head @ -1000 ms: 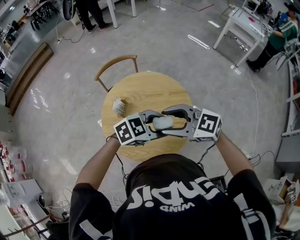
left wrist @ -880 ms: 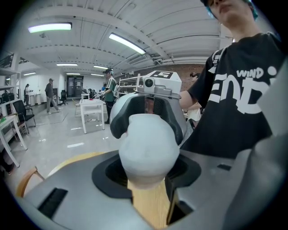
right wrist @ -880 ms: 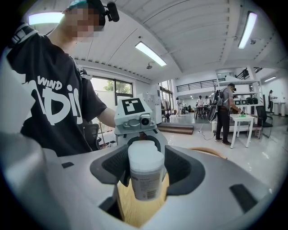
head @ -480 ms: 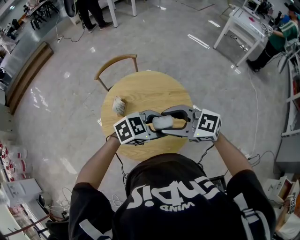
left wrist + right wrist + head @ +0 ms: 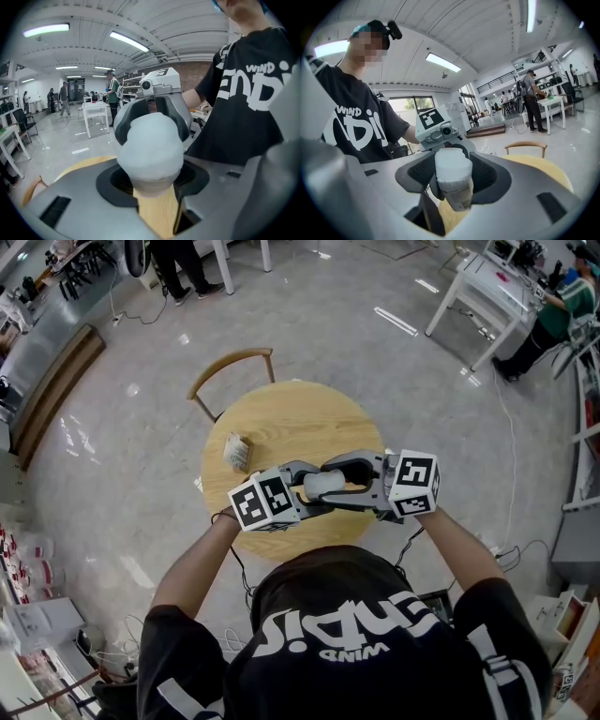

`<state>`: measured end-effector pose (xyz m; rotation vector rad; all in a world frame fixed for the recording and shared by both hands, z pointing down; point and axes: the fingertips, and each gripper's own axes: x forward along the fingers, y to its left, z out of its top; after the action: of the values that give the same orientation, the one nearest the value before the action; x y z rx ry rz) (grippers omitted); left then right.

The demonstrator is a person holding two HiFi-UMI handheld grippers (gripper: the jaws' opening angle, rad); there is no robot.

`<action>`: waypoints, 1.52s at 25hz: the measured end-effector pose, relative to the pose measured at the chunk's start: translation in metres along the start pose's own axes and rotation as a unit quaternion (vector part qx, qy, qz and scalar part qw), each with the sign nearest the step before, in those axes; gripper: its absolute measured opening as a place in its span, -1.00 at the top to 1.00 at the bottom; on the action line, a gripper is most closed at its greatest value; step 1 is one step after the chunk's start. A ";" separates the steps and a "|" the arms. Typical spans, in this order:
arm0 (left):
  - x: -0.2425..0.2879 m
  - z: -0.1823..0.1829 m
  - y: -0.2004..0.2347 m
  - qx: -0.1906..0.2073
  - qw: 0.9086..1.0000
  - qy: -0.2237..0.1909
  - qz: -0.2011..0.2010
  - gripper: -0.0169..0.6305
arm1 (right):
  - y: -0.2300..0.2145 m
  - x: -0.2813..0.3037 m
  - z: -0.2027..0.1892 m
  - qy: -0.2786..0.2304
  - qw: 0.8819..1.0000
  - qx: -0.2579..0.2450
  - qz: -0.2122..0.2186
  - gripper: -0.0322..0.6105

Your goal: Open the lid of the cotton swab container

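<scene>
I'm working in a big lab hall: white workbenches (image 5: 492, 289), ceiling strip lights (image 5: 129, 41), glossy grey floor (image 5: 375, 362), people (image 5: 529, 101) standing about.

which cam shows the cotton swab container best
right gripper view: the cotton swab container is sharp there, with its white lid above a printed body. left gripper view shows only a blurred white end filling the middle; head view shows a small pale shape.

left gripper (image 5: 302, 491) clamped, right gripper (image 5: 334, 483) jaws closing

My right gripper (image 5: 452, 174): jaws just closing, cotton swab container (image 5: 323, 484) between them. Its 1 marker cube (image 5: 415, 484) has rolled.
</scene>
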<state>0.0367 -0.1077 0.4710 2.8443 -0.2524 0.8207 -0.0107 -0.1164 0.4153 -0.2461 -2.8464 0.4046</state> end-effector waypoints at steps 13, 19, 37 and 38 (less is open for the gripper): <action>0.016 -0.027 -0.007 0.038 0.998 0.039 0.004 0.30 | -0.004 -0.001 -0.014 0.030 0.981 0.188 0.031 0.21; 0.018 -0.032 -0.013 0.036 0.999 0.039 -0.006 0.30 | 0.001 0.004 -0.022 0.036 0.980 0.193 0.043 0.21; 0.010 -0.034 -0.008 -0.006 0.999 0.040 -0.007 0.30 | -0.012 -0.016 -0.025 0.021 0.991 0.128 -0.009 0.21; 0.009 -0.035 -0.007 -0.011 0.999 0.040 -0.005 0.30 | -0.014 -0.017 -0.026 0.019 0.992 0.128 -0.015 0.21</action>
<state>0.0278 -0.0950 0.5041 2.7837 -0.2350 0.9214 0.0107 -0.1270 0.4399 -0.1597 -2.7200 0.7421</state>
